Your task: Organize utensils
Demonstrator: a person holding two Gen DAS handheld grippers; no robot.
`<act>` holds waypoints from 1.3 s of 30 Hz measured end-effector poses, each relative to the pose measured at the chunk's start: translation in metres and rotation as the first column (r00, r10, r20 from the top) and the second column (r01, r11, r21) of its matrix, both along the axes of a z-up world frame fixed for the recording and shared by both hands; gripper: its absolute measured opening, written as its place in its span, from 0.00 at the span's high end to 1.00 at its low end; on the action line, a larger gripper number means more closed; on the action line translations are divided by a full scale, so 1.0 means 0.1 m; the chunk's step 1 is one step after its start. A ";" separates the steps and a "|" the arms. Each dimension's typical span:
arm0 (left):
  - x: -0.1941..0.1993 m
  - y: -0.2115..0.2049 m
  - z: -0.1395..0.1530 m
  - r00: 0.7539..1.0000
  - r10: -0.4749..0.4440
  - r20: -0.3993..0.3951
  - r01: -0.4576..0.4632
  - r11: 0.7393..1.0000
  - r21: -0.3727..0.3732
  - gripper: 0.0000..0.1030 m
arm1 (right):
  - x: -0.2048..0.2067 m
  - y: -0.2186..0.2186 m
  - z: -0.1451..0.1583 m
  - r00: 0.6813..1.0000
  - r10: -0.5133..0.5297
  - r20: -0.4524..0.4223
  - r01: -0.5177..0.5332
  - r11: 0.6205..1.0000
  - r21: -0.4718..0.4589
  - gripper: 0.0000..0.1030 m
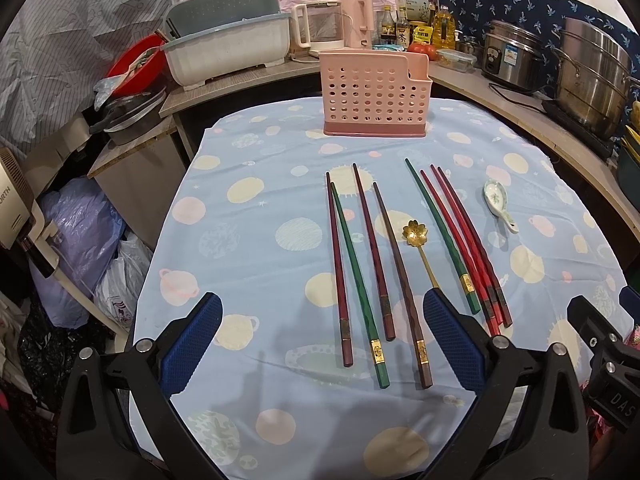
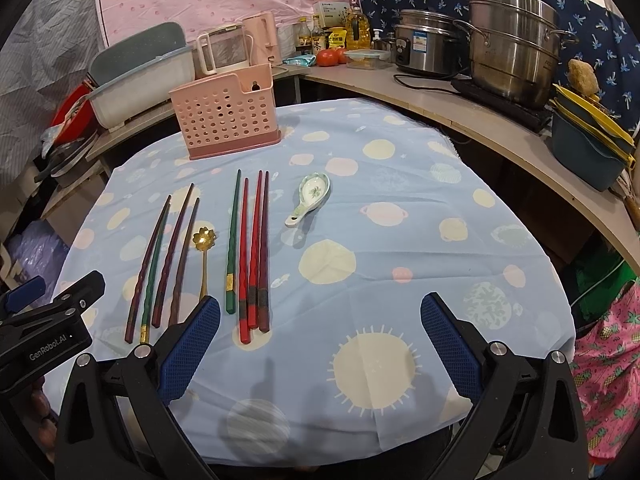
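A pink perforated utensil holder point(image 1: 374, 94) point(image 2: 226, 114) stands at the far side of the table. Several chopsticks lie in two groups: a left group point(image 1: 366, 272) point(image 2: 166, 264) and a right group point(image 1: 464, 244) point(image 2: 250, 256). A gold flower spoon point(image 1: 420, 242) point(image 2: 204, 252) lies between the groups. A white ceramic spoon point(image 1: 500, 206) point(image 2: 310, 196) lies to the right. My left gripper point(image 1: 322, 320) is open above the handle ends of the left group. My right gripper point(image 2: 320, 320) is open over bare cloth, right of the right group.
The table wears a blue cloth with pastel dots point(image 2: 400, 216). A counter behind holds a dish tub point(image 1: 228, 54), kettles, bottles, a rice cooker point(image 2: 424, 46) and a steel steamer pot point(image 2: 512, 44). Bags lie on the floor at the left point(image 1: 80, 248).
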State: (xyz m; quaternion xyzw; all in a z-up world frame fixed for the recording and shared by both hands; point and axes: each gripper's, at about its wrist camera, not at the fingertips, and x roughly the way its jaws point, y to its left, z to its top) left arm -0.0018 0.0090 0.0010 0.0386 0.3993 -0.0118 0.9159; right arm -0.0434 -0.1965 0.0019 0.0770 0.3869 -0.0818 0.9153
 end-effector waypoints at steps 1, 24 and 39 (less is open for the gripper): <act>0.00 0.00 0.00 1.000 0.000 -0.001 0.000 1.000 0.001 0.07 | 0.00 0.00 0.00 1.000 -0.001 0.000 0.001 1.000 0.000 0.06; 0.02 -0.02 -0.06 1.000 -0.002 -0.022 0.002 1.000 -0.014 0.07 | 0.00 0.00 -0.04 1.000 -0.001 -0.006 0.001 1.000 0.003 0.06; 0.26 0.22 -0.38 0.995 0.028 -0.092 -0.029 0.999 -0.017 0.07 | 0.16 -0.19 -0.25 0.997 -0.045 -0.061 0.046 0.999 0.013 0.07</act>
